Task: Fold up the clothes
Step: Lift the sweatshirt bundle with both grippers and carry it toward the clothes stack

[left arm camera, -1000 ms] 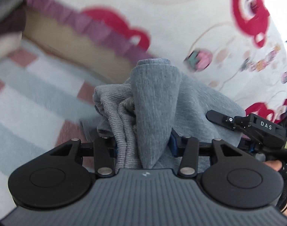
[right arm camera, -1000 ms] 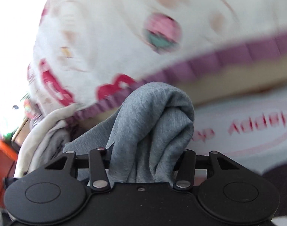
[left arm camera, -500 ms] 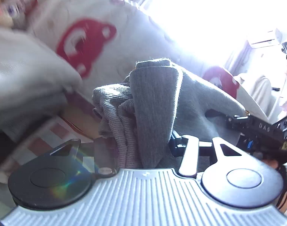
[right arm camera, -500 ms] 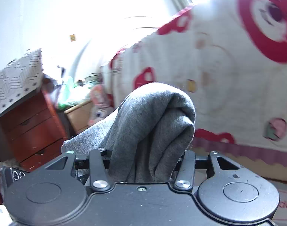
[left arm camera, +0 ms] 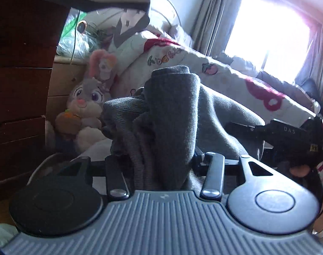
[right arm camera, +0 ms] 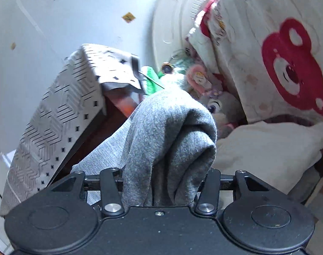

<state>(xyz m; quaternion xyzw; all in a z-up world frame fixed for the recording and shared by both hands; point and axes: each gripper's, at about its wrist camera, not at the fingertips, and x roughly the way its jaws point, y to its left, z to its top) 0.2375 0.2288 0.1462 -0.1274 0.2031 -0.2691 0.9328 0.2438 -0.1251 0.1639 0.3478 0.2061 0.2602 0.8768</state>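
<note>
Between each near-level gripper's jaws — bunched grey garment (left arm camera: 170, 114).

Plush rabbit (left arm camera: 87, 106) between dresser (left arm camera: 19, 85) and bed (left arm camera: 235, 80).

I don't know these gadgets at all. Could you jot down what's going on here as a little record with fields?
Activity: folding clothes
Left hand-held gripper: clamped on a bunch of the grey garment
Right hand-held gripper: clamped on another bunch of the same grey cloth
Garment state: bunched in both grips, not spread flat
Behind: bed quilt with red bear print, plush rabbit, dark wooden drawers
Light: bright window
</note>
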